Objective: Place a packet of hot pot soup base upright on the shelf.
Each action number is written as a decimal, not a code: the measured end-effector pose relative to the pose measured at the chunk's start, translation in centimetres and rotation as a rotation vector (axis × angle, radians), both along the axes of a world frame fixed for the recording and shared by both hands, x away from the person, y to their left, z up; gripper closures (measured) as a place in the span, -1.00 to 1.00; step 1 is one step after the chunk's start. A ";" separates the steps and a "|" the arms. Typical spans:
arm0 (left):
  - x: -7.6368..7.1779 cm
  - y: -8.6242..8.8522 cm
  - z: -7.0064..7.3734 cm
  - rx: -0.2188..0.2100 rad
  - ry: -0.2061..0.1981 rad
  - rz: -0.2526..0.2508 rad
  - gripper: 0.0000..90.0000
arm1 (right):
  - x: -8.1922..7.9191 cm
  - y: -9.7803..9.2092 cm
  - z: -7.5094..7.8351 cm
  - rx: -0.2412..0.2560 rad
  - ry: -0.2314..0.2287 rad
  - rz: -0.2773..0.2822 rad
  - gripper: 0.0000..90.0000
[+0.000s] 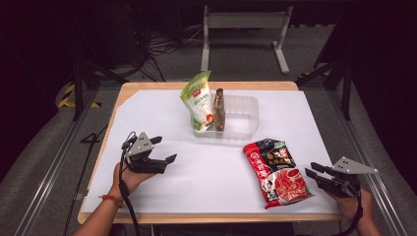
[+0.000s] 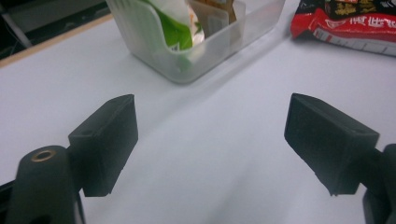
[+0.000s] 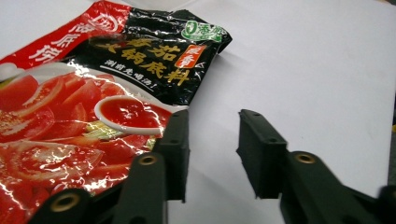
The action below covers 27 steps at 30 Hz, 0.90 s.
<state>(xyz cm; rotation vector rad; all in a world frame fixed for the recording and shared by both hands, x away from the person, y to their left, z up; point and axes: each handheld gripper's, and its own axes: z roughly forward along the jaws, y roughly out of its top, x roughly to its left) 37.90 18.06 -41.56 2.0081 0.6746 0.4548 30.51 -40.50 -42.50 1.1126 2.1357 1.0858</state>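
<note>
A white-covered surface (image 1: 162, 105) carries a clear plastic tray (image 1: 246, 118) holding a green-and-white pouch (image 1: 197, 101) and a brown packet (image 1: 220, 109) upright at its left end, with a red soup-base packet (image 1: 276, 169) lying flat near the front right edge. The left gripper (image 1: 164, 150) rests at front left, jaws spread wide and empty, well apart from the tray. The right gripper (image 1: 312, 169) sits just beside the red packet's right edge, jaws partly open and holding nothing.

The red and black sauce packet (image 3: 88, 107) lies flat on the white table (image 3: 303, 60), toward ten o'clock. The right tongs (image 3: 212, 154) stand parted, with nothing between them; the left jaw is just at the packet's edge.
</note>
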 end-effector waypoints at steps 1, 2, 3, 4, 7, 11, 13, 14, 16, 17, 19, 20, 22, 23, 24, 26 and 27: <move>-0.2 0.1 -0.2 0.007 -0.001 0.010 -0.63 | 0.0 -0.1 -0.1 -0.007 0.005 -0.004 0.54; -0.4 0.4 -0.3 -0.005 0.001 0.008 -0.64 | 0.0 -0.1 -0.1 -0.017 0.014 -0.006 0.55; -0.5 0.5 -0.4 -0.019 0.007 0.007 -0.64 | 0.0 -0.1 -0.2 -0.031 0.023 -0.007 0.58; -0.7 0.7 -0.6 -0.024 0.006 0.017 -0.64 | 0.0 -0.1 -0.2 -0.036 0.028 -0.008 0.61; -1.2 1.0 -1.2 -0.025 0.002 0.020 -0.67 | 0.1 -0.3 -0.4 -0.039 0.053 -0.015 0.69; -1.3 1.3 -1.5 -0.024 0.002 0.029 -0.68 | 0.3 -0.3 -0.9 -0.055 0.091 -0.022 0.74; -1.3 1.4 -1.5 -0.025 0.011 0.021 -0.68 | 0.4 -0.2 -0.9 -0.060 0.099 -0.016 0.80; -1.3 1.4 -1.5 -0.027 0.016 0.015 -0.70 | 0.4 -0.2 -0.9 -0.061 0.105 -0.005 0.82; -1.4 1.4 -1.6 -0.032 0.017 0.008 -0.72 | 0.4 -0.1 -0.9 -0.065 0.110 0.009 0.87; -1.4 1.5 -1.6 -0.025 0.015 -0.003 -0.74 | 0.4 0.0 -1.0 -0.069 0.122 0.018 0.90; -1.4 1.4 -1.6 -0.015 0.009 -0.003 -0.74 | 0.3 0.2 -1.0 -0.084 0.132 0.032 0.92; -1.4 1.4 -1.6 -0.009 0.007 -0.002 -0.74 | 0.2 0.3 -1.0 -0.090 0.139 0.043 0.92; -1.4 1.4 -1.6 -0.009 0.017 0.004 -0.74 | 0.2 0.5 -0.9 -0.110 0.146 0.052 0.95; -1.4 1.4 -1.6 -0.005 0.017 0.004 -0.74 | 0.2 0.6 -0.8 -0.114 0.153 0.063 0.97; -1.4 1.4 -1.6 -0.001 0.015 0.005 -0.74 | 0.1 0.7 -0.8 -0.115 0.156 0.074 0.98; -1.3 1.4 -1.6 -0.007 0.016 0.005 -0.74 | 0.1 0.9 -0.8 -0.116 0.165 0.095 1.00; -1.3 1.4 -1.6 -0.006 0.017 0.009 -0.74 | 0.0 1.1 -0.8 -0.113 0.168 0.121 1.00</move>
